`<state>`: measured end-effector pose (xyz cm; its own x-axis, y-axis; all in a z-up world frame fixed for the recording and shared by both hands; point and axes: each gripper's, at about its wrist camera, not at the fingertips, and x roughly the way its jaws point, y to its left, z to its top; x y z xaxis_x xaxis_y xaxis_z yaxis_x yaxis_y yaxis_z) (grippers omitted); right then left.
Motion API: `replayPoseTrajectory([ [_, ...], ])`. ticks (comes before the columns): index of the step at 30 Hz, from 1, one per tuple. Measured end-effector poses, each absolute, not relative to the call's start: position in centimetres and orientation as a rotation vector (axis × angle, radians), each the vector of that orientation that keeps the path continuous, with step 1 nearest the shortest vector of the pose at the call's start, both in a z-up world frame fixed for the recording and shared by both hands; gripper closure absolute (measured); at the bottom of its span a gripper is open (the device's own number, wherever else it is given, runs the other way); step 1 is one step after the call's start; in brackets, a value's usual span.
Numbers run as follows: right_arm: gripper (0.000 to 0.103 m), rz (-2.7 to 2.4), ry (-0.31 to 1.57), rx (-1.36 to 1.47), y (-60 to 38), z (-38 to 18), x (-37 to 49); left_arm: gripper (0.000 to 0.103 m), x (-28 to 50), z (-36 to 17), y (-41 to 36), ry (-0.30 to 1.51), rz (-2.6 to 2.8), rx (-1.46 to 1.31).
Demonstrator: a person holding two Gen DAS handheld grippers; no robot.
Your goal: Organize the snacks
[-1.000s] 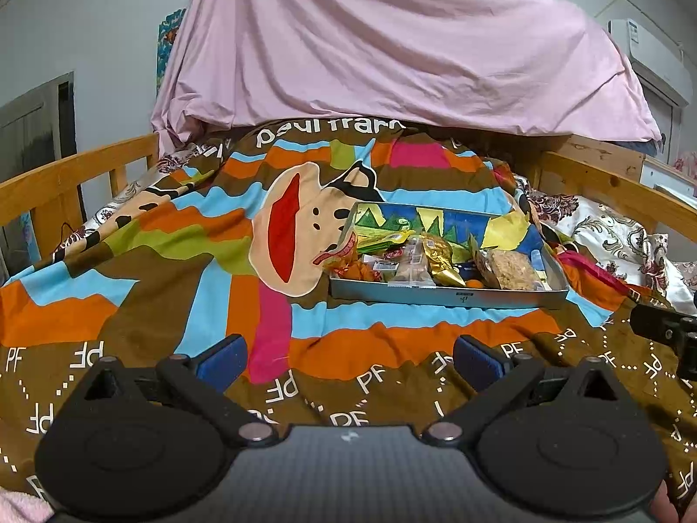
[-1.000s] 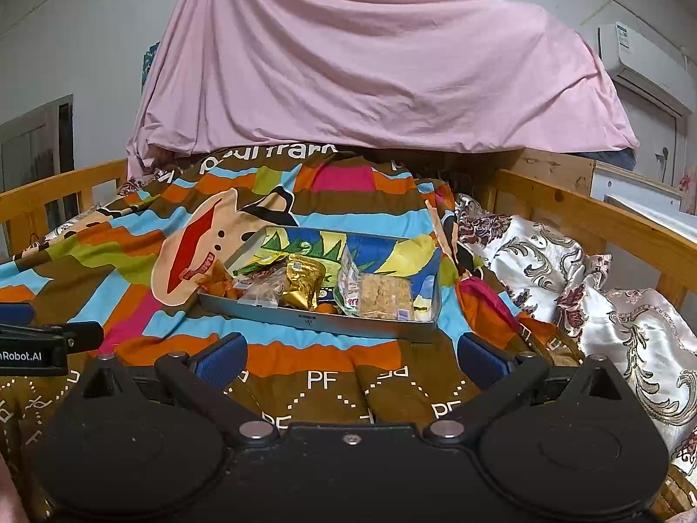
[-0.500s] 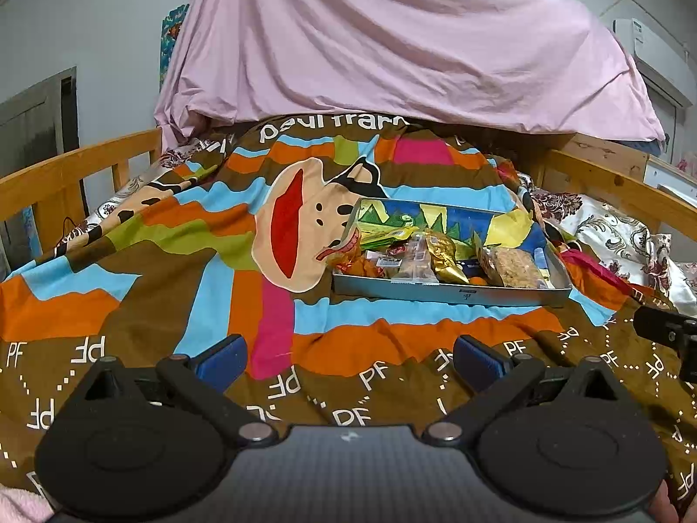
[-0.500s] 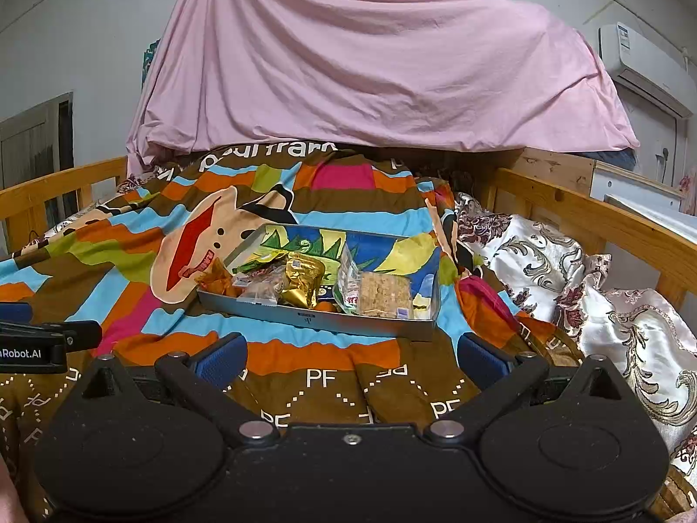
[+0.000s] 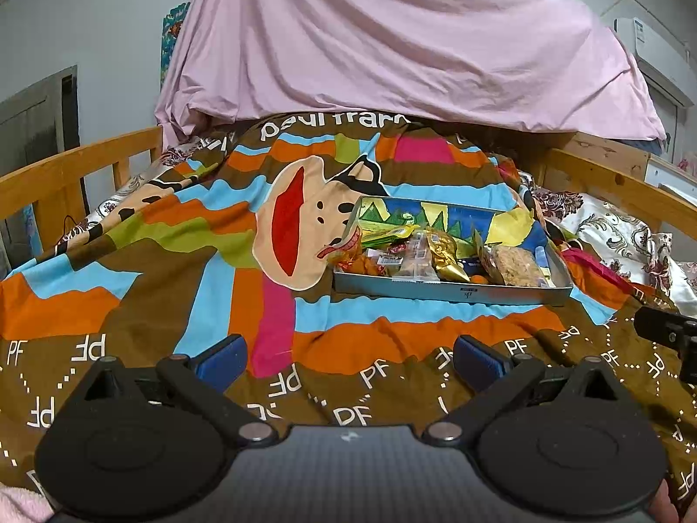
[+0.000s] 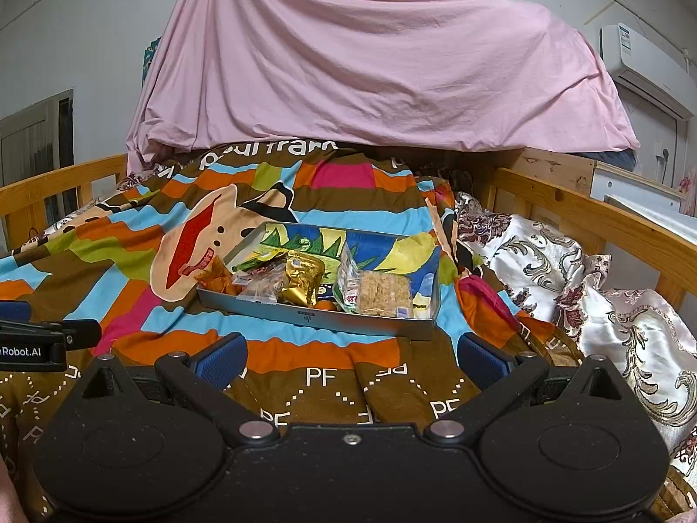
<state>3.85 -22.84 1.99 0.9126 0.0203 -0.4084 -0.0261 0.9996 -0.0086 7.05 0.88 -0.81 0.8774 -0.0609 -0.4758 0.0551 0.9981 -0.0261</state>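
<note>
A shallow grey metal tray (image 5: 448, 293) (image 6: 313, 317) with a colourful printed bottom sits on the striped blanket ahead of both grippers. It holds several snacks: a gold foil packet (image 5: 444, 253) (image 6: 302, 281), a clear pack of oat bar (image 5: 514, 266) (image 6: 385, 293), an orange wrapped snack (image 5: 355, 261) (image 6: 215, 279) and a green packet (image 5: 385, 233). My left gripper (image 5: 350, 357) is open and empty, well short of the tray. My right gripper (image 6: 352, 359) is open and empty, just before the tray's front wall.
The bed's wooden rails (image 5: 65, 174) (image 6: 610, 218) run along both sides. A pink sheet (image 5: 392, 43) hangs over the far end. A floral satin quilt (image 6: 588, 283) lies on the right. The other gripper shows at the edge of each view (image 5: 666, 331) (image 6: 39, 344).
Both grippers have eased slightly back or upward; the tray looks a little farther and higher in view. Both stay open and empty.
</note>
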Motion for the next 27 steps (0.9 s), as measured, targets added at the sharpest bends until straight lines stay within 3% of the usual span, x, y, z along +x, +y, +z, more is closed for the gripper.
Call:
replayPoseTrajectory([
  [27,0.001,0.024,0.424,-0.019,-22.73,2.07,3.92,0.000,6.82,-1.19,0.85,0.539,-0.039,-0.005],
])
